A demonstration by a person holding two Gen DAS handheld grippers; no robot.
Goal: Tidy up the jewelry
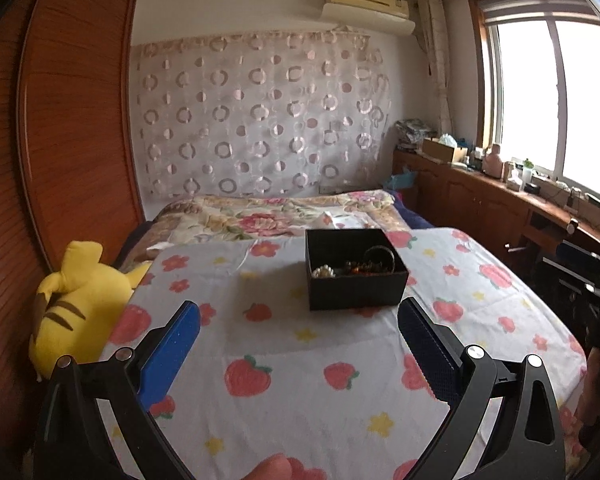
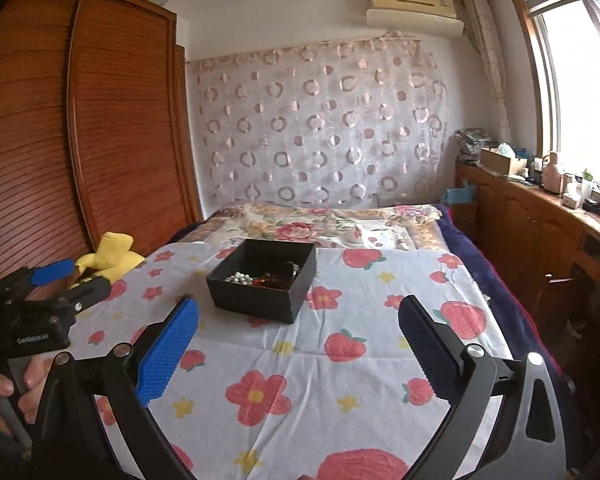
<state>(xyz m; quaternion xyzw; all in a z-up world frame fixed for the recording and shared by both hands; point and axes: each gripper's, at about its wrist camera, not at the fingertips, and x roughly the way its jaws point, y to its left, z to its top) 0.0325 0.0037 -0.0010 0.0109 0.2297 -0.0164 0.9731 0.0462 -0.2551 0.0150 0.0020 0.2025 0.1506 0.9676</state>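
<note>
A black open box [image 1: 356, 292] sits on the strawberry-print cloth [image 1: 284, 360] on the bed. Inside lie a pearl string [image 1: 324, 271], dark amber beads [image 1: 360, 268] and a dark bangle [image 1: 380, 254]. My left gripper [image 1: 298, 316] is open and empty, held above the cloth just short of the box. In the right wrist view the box [image 2: 256, 300] holds the pearls [image 2: 240, 279] and amber beads [image 2: 274, 281]. My right gripper [image 2: 298, 316] is open and empty, near the box's front right. The left gripper also shows at the left of the right wrist view, with one blue finger [image 2: 52, 271] visible.
A yellow plush toy [image 1: 76, 304] lies at the cloth's left edge beside a wooden wardrobe [image 1: 72, 120]. A floral quilt [image 1: 276, 216] lies behind the box. A wooden counter [image 1: 500, 196] with clutter runs under the window on the right. A dark chair [image 1: 580, 280] stands at right.
</note>
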